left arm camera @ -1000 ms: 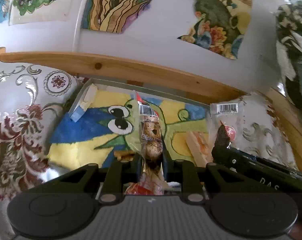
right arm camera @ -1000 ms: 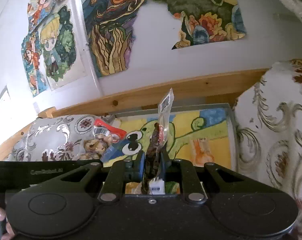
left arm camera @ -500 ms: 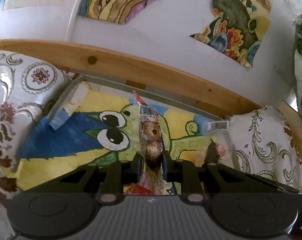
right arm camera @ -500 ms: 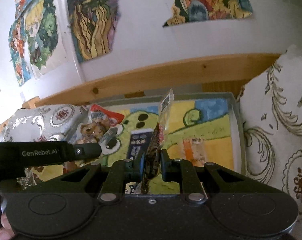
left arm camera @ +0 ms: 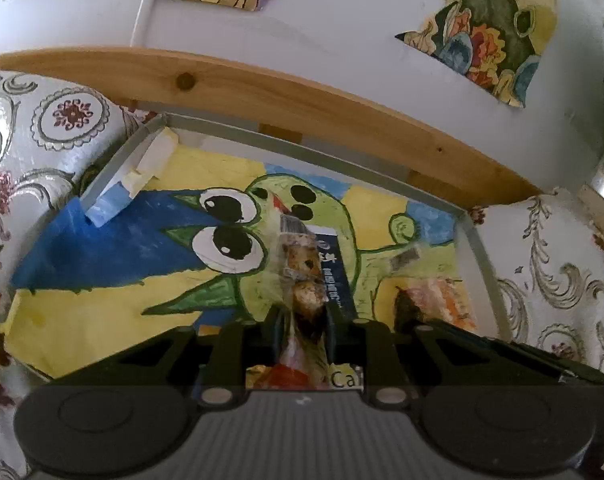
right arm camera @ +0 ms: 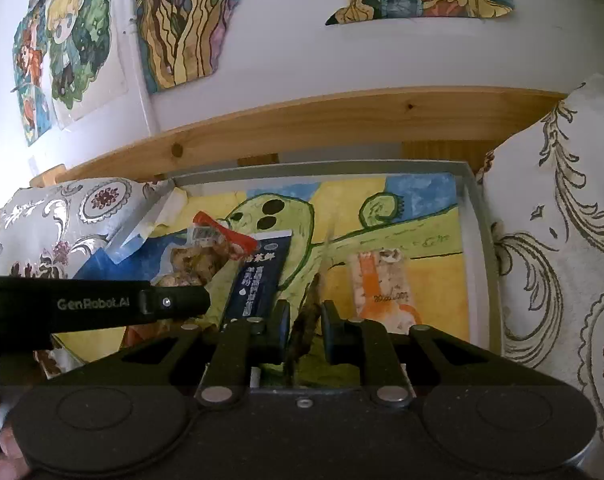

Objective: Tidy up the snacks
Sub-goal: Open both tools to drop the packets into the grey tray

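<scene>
A grey-rimmed tray (left arm camera: 302, 152) (right arm camera: 478, 240) lined with a frog painting lies between two cushions. My left gripper (left arm camera: 304, 320) (right arm camera: 197, 300) is shut on a clear pack of round brown snacks (left arm camera: 302, 264) (right arm camera: 189, 260) with a red top, low over the tray's middle. To its right, my right gripper (right arm camera: 306, 320) (left arm camera: 482, 340) is shut on a thin clear pack with a dark brown snack (right arm camera: 308, 320) (left arm camera: 406, 308). A dark blue packet (right arm camera: 257, 280) (left arm camera: 336, 264) and an orange-and-white packet (right arm camera: 382, 280) (left arm camera: 438, 300) lie flat in the tray.
Patterned cushions (left arm camera: 41, 140) (right arm camera: 562, 240) press against the tray's left and right sides. A wooden rail (left arm camera: 302, 96) and a wall with painted pictures stand right behind it. A loose strip of white and blue card (left arm camera: 129, 184) leans at the tray's left rim. A person's fingers (right arm camera: 1, 452) show at the lower left.
Both grippers have moved forward and lower over the tray, each still holding its pack. The dark blue packet has come into the left wrist view.
</scene>
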